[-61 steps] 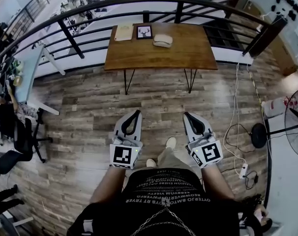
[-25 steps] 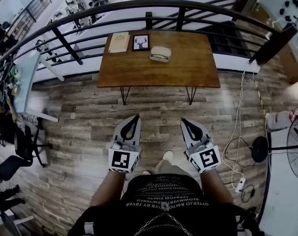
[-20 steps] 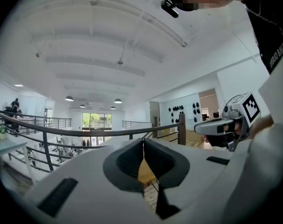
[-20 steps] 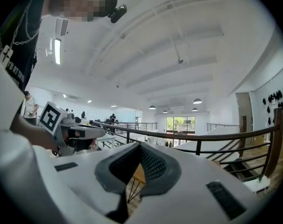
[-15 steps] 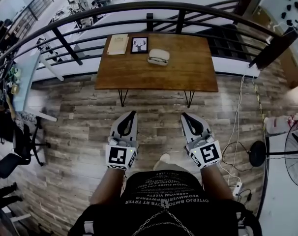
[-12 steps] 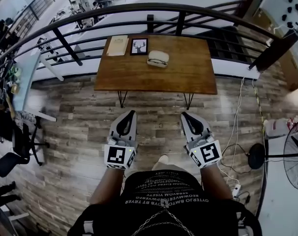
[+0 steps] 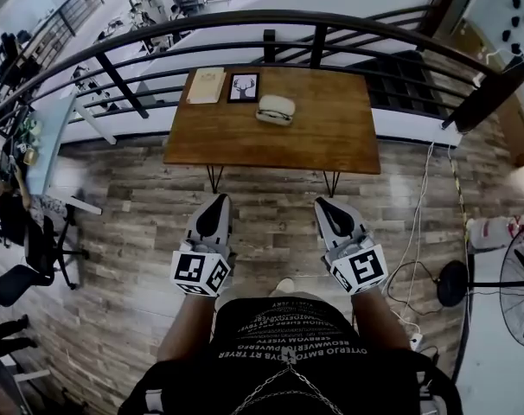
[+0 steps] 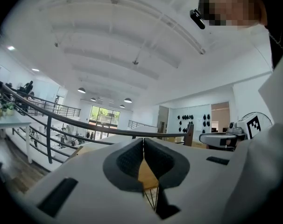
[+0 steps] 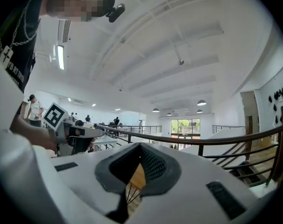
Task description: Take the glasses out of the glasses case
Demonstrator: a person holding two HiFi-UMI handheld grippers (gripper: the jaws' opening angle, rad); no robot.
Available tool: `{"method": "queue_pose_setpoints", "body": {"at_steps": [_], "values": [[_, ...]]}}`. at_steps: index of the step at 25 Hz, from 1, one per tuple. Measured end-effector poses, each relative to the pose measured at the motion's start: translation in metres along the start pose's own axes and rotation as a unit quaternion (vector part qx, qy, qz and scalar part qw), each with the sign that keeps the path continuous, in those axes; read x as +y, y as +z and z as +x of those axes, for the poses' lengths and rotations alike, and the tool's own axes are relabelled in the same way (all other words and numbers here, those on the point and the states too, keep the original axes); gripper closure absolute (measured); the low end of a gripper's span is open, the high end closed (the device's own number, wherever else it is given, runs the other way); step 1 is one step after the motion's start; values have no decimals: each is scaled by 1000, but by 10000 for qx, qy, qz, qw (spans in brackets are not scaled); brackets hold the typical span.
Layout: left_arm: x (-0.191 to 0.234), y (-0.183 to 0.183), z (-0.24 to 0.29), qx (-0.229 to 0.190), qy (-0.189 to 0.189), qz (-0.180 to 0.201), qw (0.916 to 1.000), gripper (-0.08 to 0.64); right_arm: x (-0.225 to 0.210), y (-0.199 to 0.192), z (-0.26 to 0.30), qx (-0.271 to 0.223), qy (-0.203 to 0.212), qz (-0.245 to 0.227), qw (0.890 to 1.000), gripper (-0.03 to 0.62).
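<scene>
Glasses case (image 7: 275, 109) lies seemingly shut on the tabletop (image 7: 331, 137) (nothing begun yet); left gripper (image 7: 219, 201) and right gripper (image 7: 322, 206), both closed and empty, hang well short.

Bright daylight, sharp focus, fisheye-curved edges

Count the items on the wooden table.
3, along the far side: a tan paper pad at left, a framed deer picture beside it, the glasses case right of that. None seems hidden.
</scene>
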State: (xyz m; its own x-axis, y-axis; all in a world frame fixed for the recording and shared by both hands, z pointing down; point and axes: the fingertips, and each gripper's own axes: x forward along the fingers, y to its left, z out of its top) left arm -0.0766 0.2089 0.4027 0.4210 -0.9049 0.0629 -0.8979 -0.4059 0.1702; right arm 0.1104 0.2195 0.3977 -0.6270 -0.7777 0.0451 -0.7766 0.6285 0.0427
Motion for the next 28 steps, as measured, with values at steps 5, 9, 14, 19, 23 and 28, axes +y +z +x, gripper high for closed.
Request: {"method": "queue_pose_setpoints", "body": {"at_steps": [5, 9, 14, 19, 23, 28], "values": [[0, -2, -4, 86, 95, 139, 9998, 531, -4, 2, -8, -107, 2, 49, 9999, 577], [-6, 1, -7, 71, 76, 303, 9995, 531, -5, 1, -10, -144, -37, 95, 9998, 577], [-7, -3, -15, 147, 32, 465, 9988, 532, 4, -3, -10, -134, -43, 143, 9998, 577], [-3, -6, -12, 156, -34, 478, 9987, 531, 6, -7, -3, -130, -62, 160, 9998, 577], [2, -5, -6, 149, -84, 463, 9988, 531, 8, -9, 7, -91, -34, 161, 9998, 577], [18, -4, 2, 155, -76, 528, 9985, 531, 8, -6, 29, -72, -32, 129, 9999, 577]]}}
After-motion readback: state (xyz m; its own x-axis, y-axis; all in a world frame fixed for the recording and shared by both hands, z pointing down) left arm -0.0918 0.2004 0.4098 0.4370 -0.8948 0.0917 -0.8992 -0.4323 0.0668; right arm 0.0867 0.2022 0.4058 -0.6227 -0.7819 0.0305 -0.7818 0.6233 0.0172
